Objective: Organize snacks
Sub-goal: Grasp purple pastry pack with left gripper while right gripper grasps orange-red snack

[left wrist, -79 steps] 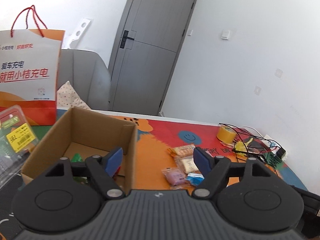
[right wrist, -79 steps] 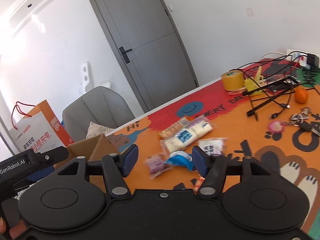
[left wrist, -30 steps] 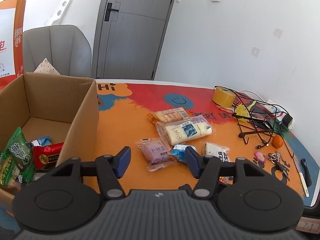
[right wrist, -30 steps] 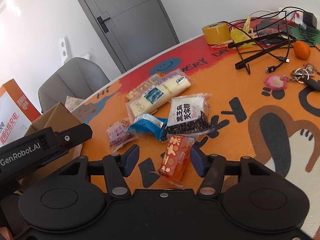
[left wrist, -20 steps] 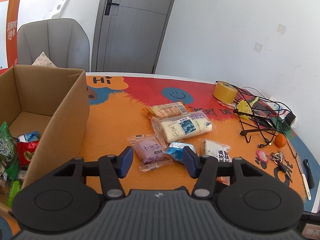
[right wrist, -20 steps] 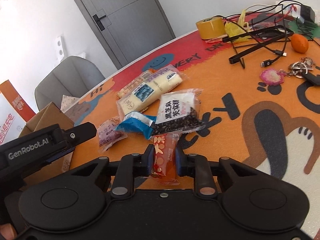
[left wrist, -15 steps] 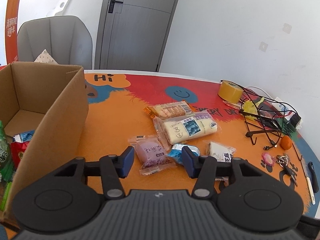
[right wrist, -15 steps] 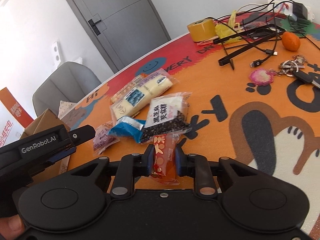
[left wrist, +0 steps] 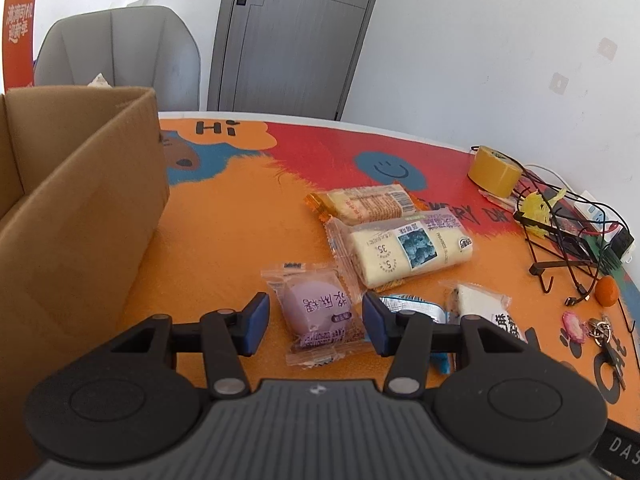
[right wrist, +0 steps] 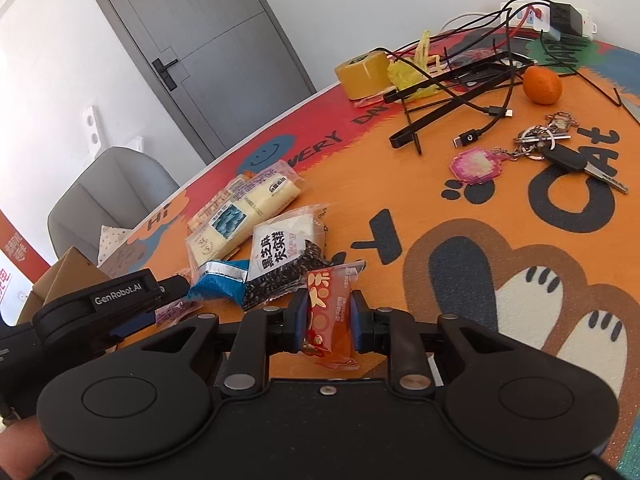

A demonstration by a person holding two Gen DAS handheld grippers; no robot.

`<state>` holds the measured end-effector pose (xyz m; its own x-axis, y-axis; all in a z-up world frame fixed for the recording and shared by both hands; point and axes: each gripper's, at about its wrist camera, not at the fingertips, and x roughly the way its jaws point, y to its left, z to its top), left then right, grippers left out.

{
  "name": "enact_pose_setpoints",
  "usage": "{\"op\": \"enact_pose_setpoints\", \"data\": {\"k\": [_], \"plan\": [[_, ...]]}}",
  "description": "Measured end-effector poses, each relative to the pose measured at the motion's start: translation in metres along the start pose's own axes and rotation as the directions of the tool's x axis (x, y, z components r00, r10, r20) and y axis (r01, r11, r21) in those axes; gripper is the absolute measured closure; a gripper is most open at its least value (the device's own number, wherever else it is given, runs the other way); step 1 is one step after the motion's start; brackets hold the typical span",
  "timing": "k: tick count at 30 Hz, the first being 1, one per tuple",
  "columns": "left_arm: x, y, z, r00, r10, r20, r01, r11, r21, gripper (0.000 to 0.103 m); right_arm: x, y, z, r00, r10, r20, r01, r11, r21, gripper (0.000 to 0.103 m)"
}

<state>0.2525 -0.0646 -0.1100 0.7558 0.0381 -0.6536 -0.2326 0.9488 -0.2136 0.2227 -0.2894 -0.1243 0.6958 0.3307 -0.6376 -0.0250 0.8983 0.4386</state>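
**Right gripper clamping an orange snack while the left frames a purple one**

Left wrist view: the left gripper [left wrist: 315, 322] is sitting low in the centre of the frame with its jaws partly apart; they have just been closing a little, and the blue pads are standing on either side of the purple snack packet [left wrist: 320, 312] without pressing on it. The packet is lying flat on the orange table mat [left wrist: 240, 216]. Just above and right of it the long cream cake packet [left wrist: 404, 250] is lying, with the biscuit packet [left wrist: 362, 200] beyond. The cardboard box [left wrist: 76, 220] is filling the left side of the frame. A yellow tape roll [left wrist: 494, 170] and a tangle of cables [left wrist: 568, 216] are sitting at the right edge.

Right wrist view: the right gripper [right wrist: 329, 320] is occupying the lower centre, its jaws drawn nearly together and squeezing the orange snack packet [right wrist: 330, 316] between the pads. Just above it the black sesame packet [right wrist: 282, 254] is overlapping a blue packet [right wrist: 220, 284]. The left gripper's body is reaching in from the left edge. A tangerine [right wrist: 542, 84] and a bunch of keys [right wrist: 560, 148] are lying in the upper right.
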Motion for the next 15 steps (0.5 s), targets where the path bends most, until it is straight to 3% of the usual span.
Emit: {"op": "enact_pose_setpoints", "data": {"k": [1, 5, 15], "plan": [[0.000, -0.001, -0.001, 1.000, 0.001, 0.010, -0.001, 1.000, 0.009, 0.053, 0.000, 0.000, 0.000, 1.000, 0.000, 0.000, 0.000, 1.000, 0.001, 0.080], [-0.002, -0.001, -0.005, 1.000, 0.006, 0.021, -0.006, 1.000, 0.026, 0.070, -0.001, 0.000, -0.001, 1.000, 0.000, 0.001, 0.000, 1.000, -0.004, 0.080], [-0.030, 0.004, -0.010, 0.998, -0.046, 0.043, 0.044, 0.999, 0.029, 0.072, -0.011, 0.006, -0.003, 1.000, 0.020, 0.019, -0.020, 1.000, -0.007, 0.080]]}}
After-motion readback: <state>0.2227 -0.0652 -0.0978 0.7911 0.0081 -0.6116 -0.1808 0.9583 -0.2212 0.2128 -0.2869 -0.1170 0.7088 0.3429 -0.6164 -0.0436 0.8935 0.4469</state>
